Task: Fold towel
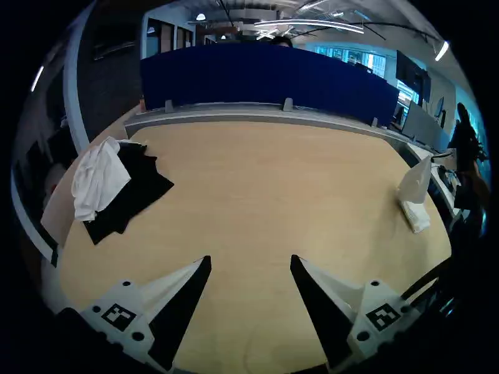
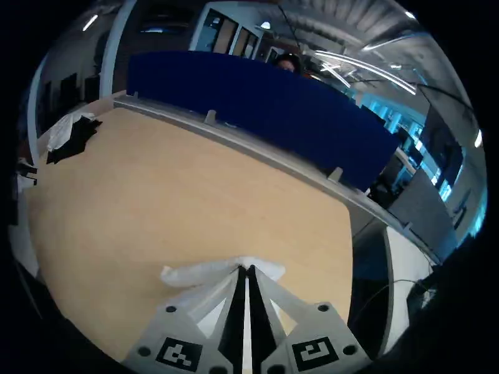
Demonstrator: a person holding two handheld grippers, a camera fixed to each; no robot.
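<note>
Left gripper view, from left to right: far to the left of the fingers, a white cloth (image 1: 98, 176) lies crumpled on top of a black cloth (image 1: 136, 194), both at the left edge of the table (image 1: 262, 181). One corner of the black cloth points toward the middle of the table. The left gripper (image 1: 250, 258) stands open, its two fingers well apart, with bare wood between them. Ahead of it the light wooden surface is free up to the grey rim at the far edge, where a blue partition (image 1: 268, 78) closes the table. Far to the right of the fingers is the towel (image 1: 416, 187), white and close to the right edge of the table. Its upper part rises to a point and its lower part lies bunched on the wood.

Right gripper view, again from left: the white and black cloths (image 2: 70, 134) are small in the far left corner. A wide free stretch of table (image 2: 156, 187) lies between them and the right gripper (image 2: 245, 269). The fingers of this gripper are closed together, and they pinch the towel (image 2: 206, 272) at their tips. The towel spreads as a low white ridge, more to the left of the fingers than to the right. The partition (image 2: 262, 106) runs along the far edge, slanting down to the right. The right edge of the table lies near, just to the right of the fingers, with a dark gap beyond it.
</note>
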